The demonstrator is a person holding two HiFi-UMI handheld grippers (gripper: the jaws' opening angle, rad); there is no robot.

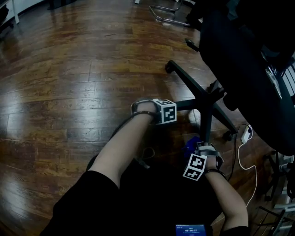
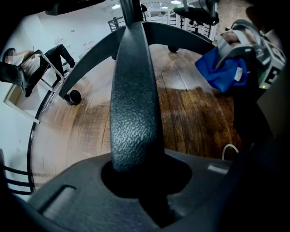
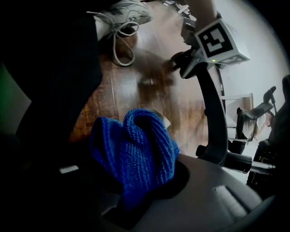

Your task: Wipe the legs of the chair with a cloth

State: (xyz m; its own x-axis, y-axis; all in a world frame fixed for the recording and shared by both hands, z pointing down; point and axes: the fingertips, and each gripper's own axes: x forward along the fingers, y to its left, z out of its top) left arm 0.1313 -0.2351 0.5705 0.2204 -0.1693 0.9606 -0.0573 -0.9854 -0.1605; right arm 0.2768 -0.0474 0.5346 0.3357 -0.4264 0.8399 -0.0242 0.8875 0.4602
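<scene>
The black office chair's star base (image 1: pixel 205 102) stands on the wooden floor. My left gripper (image 1: pixel 156 109) points steeply down and is shut on one textured black chair leg (image 2: pixel 134 104), which fills the left gripper view between the jaws (image 2: pixel 136 181). My right gripper (image 1: pixel 203 156) is below the hub, near another leg (image 1: pixel 207 126), and is shut on a bunched blue knitted cloth (image 3: pixel 136 152). The cloth (image 1: pixel 190 146) shows as a small blue patch in the head view and at upper right of the left gripper view (image 2: pixel 222 70). The left gripper's marker cube (image 3: pixel 218 41) shows above the held leg (image 3: pixel 214 118).
The chair's black seat (image 1: pixel 251 60) overhangs the right side. A white plug with its cable (image 1: pixel 245 134) lies on the floor beside the base. Another chair's metal frame (image 1: pixel 168 14) stands far back. A person's shoe (image 3: pixel 123 12) rests on the floor near me.
</scene>
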